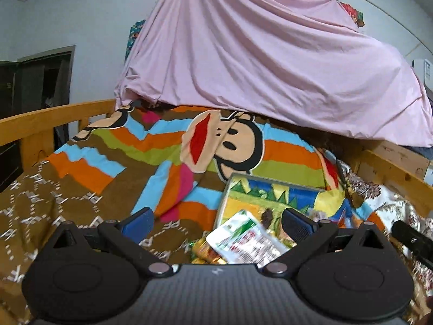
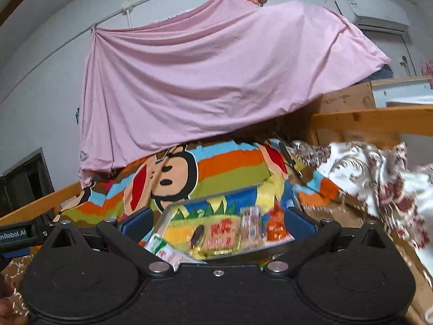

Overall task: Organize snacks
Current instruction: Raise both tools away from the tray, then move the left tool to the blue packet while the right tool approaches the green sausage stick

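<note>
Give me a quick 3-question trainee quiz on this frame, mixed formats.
1. True or false: the left gripper is shut on the white and green packet.
2. Multiple choice: the colourful tray lies on
A. a bare wooden table
B. the cartoon monkey bedspread
C. the floor
3. Short answer: what hangs over the far end of the bed, behind the bedspread?

Key
1. False. Both grippers' fingers stand wide apart; the packet lies loose below and between the left ones.
2. B. The right gripper faces the tray, with several snack packs in it.
3. A pink sheet, draped like a canopy.
</note>
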`<state>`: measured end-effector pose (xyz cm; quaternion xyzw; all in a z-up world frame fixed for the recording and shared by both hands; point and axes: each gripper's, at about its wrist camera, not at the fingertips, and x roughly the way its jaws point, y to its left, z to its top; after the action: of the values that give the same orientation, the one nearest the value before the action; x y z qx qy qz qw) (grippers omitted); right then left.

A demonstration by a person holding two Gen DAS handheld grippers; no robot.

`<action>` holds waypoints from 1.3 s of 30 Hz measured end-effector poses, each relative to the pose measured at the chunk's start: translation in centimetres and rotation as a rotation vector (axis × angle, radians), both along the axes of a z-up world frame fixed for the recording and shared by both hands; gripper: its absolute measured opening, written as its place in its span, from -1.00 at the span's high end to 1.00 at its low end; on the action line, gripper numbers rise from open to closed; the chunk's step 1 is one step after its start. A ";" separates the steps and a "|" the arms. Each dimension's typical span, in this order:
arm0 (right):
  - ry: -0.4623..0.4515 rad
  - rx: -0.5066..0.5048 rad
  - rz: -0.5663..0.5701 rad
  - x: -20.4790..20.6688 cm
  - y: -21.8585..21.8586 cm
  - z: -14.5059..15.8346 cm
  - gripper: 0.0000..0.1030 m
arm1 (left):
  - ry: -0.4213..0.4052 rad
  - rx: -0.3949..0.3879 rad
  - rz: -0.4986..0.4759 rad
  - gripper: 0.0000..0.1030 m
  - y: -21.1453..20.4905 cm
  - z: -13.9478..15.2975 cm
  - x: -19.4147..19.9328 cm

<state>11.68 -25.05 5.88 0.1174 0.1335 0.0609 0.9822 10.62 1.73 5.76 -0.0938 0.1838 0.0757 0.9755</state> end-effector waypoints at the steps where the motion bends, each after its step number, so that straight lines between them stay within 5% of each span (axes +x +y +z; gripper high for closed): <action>1: 0.010 -0.004 -0.003 -0.4 0.2 -0.1 -0.99 | -0.004 0.007 0.003 -0.99 0.2 -0.3 -0.4; 12: 0.182 -0.090 -0.011 -1.8 2.2 -2.9 -0.99 | 0.030 0.033 -0.003 -0.99 1.9 -3.9 -2.2; 23: 0.390 -0.153 0.006 0.8 3.5 -5.7 -0.99 | 0.202 0.052 -0.073 -0.99 2.3 -7.2 -0.4; 39: 0.410 -0.148 0.056 1.5 4.2 -5.7 -0.99 | 0.243 0.096 -0.101 -0.99 1.5 -7.7 0.0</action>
<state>13.23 -20.84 0.17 0.0510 0.3378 0.0531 0.9383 10.65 3.28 -1.91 -0.0279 0.3011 0.0458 0.9521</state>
